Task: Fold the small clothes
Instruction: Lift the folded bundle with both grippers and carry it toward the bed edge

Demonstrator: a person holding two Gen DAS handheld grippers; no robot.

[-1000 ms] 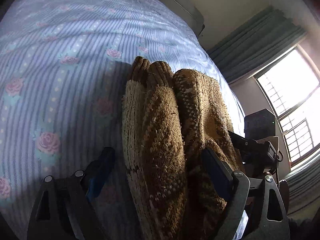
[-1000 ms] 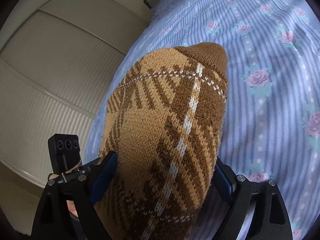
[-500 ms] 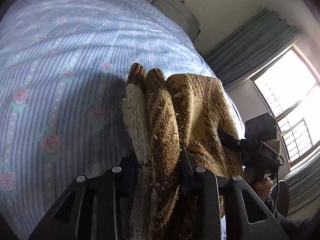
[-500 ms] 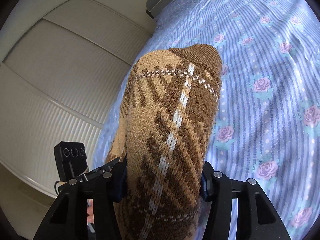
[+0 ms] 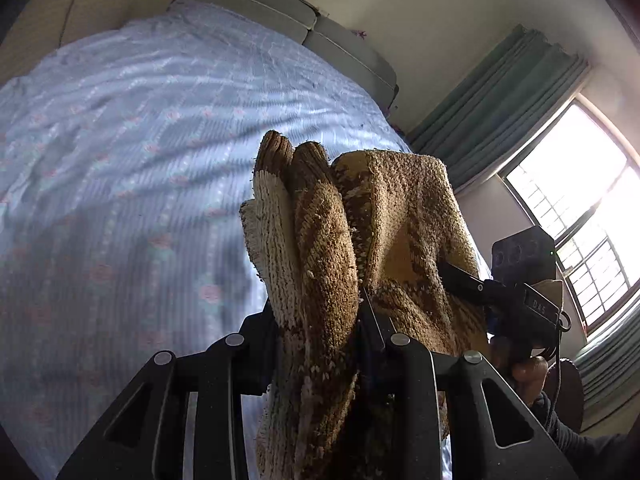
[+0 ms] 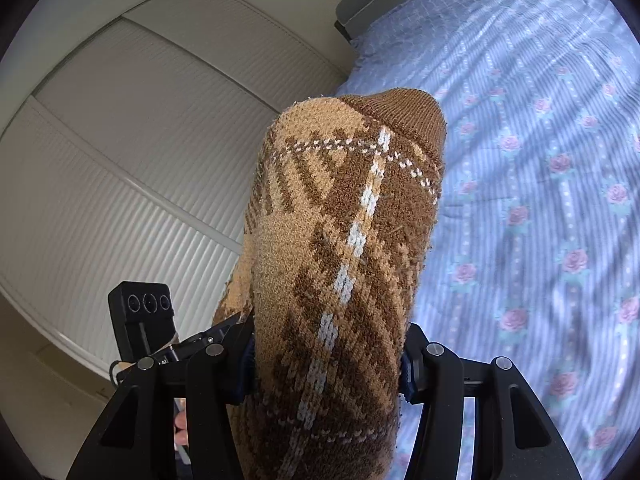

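Beneath your left gripper (image 5: 316, 332) spreads a bed (image 5: 120, 168) in a pale blue striped sheet with pink roses, grey cushions (image 5: 304, 28) at its head, green curtains (image 5: 504, 96) and a bright window (image 5: 580, 216) to the right. Your left fingers (image 5: 256, 340) are clenched on the cuff layers of a brown knitted sock (image 5: 320, 248), held up off the sheet. Your right gripper (image 5: 480, 288) grips the same sock just beside.

From the right wrist, white ribbed closet doors (image 6: 140, 168) fill the left and the rose sheet (image 6: 540, 200) the right. Your right gripper (image 6: 328, 364) is closed tight around the argyle-patterned sock (image 6: 344, 240), raised clear of the bed. Your left gripper (image 6: 200, 340) shows at lower left.
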